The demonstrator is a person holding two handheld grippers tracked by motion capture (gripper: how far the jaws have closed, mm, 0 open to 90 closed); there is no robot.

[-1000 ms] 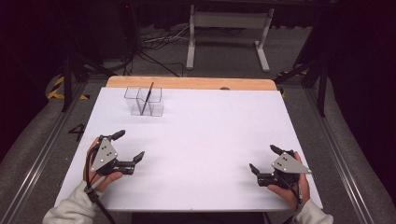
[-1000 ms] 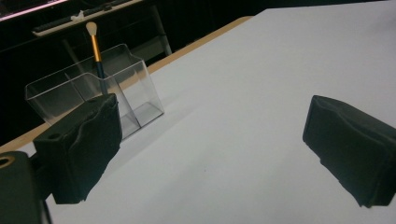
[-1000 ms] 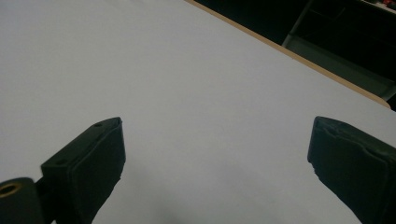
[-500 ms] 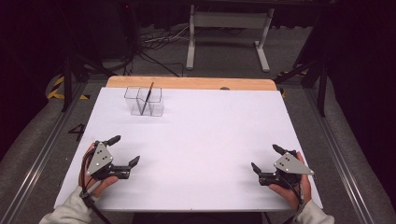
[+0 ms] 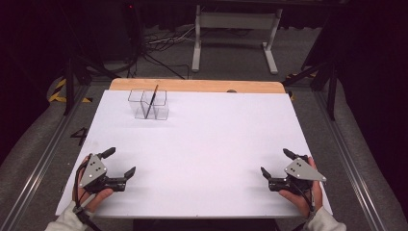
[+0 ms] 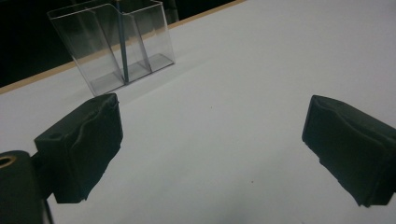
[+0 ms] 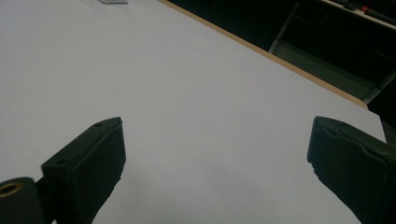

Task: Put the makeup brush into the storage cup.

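White table [image 5: 207,144] – wooden far edge; clear holder [image 5: 148,104], dark stick [image 5: 154,94]; black tools.

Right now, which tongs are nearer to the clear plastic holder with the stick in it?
Left. The left tongs sit at the near left, below the clear holder; the right tongs are at the near right, far across the table.

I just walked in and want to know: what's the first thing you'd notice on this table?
Probably the clear plastic holder near the far left of the white table, split into compartments, with one thin dark stick leaning in it. Then the two black grippers at the near edge, the left gripper and the right gripper, each in a hand with jaws wide open and nothing between them.
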